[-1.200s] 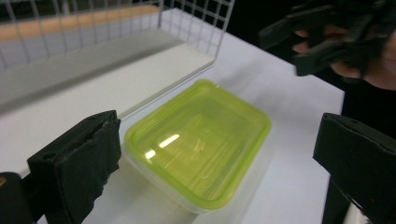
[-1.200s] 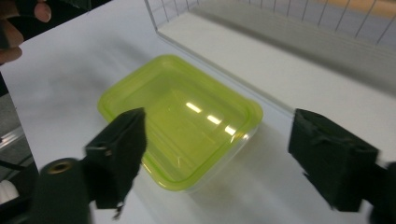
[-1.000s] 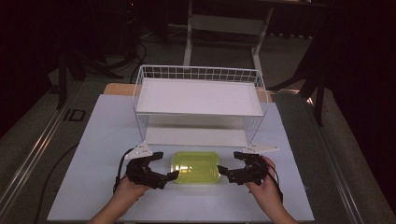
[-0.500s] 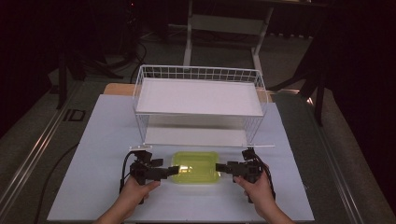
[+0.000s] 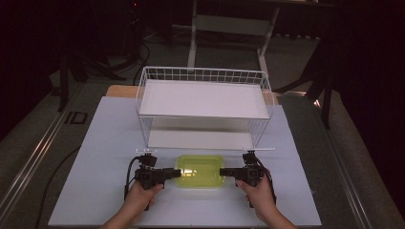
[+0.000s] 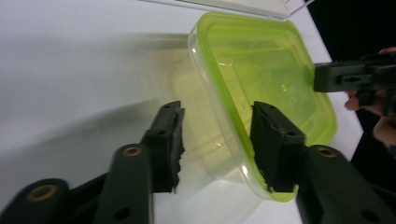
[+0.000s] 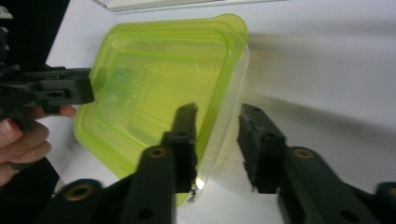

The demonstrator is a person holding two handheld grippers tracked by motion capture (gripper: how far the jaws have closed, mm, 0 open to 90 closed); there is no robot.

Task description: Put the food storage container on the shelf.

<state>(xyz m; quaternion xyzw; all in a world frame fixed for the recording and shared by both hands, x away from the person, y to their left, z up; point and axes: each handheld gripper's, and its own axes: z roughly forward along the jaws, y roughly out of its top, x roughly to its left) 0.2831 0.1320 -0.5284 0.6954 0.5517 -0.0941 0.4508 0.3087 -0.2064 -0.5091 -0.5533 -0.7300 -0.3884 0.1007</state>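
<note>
While jaws close, left gripper (image 5: 171, 174) and right gripper (image 5: 227, 172) flank container (image 5: 200, 171), level.

The high view looks forward and down from above the person's side of the surface (image 5: 95, 143), well back. Each claw camera sits close behind its own jaws, facing inward across the surface; both share the green-lidded container (image 6: 261, 70) with the high view.

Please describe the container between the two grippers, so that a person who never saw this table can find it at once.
Find the white wire shelf rack on the white table. Directly in front of it, on the person's side, lies a container. It is the one coloured thing there: a clear rectangular box with a yellow-green lid.
</note>
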